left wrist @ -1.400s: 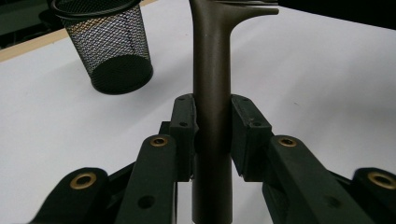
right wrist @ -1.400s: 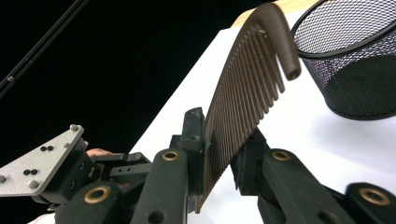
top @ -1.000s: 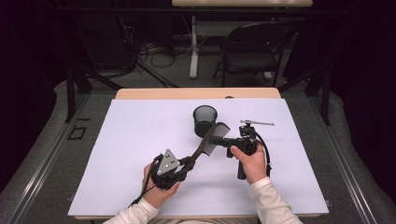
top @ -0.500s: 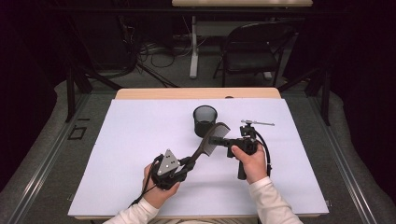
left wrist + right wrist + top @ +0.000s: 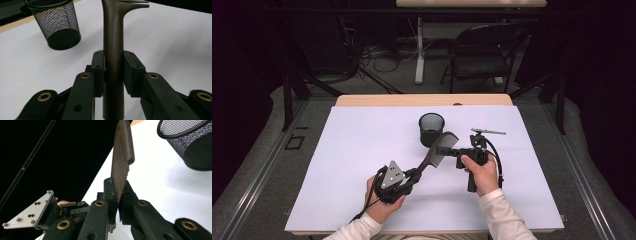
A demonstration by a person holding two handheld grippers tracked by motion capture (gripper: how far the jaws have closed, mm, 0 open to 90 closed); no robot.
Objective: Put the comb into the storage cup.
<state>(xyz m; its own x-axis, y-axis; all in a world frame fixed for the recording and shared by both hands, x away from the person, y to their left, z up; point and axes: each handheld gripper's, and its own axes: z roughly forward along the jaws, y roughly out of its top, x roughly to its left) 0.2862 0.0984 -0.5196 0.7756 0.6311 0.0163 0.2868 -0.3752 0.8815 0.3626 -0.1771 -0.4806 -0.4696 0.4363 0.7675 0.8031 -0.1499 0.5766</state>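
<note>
A dark brown comb (image 5: 438,151) hangs above the white table, spanning the gap between my two grippers. My left gripper (image 5: 417,175) is shut on its handle (image 5: 113,37), which runs straight up between the pads (image 5: 98,67). My right gripper (image 5: 445,150) is shut on the toothed end (image 5: 122,157), its pads pinching the teeth from both sides. A black wire-mesh cup (image 5: 432,128) stands upright just beyond the comb; it appears again in the left gripper view (image 5: 58,25) and the right gripper view (image 5: 192,142). The left gripper's grey plate (image 5: 30,212) is at the lower left.
A white sheet (image 5: 357,145) covers the table, with a wooden strip (image 5: 422,100) along its far edge. On the floor behind the table stand a folding chair (image 5: 484,55) and a desk leg (image 5: 419,50). Open surface lies to the left and right of both hands.
</note>
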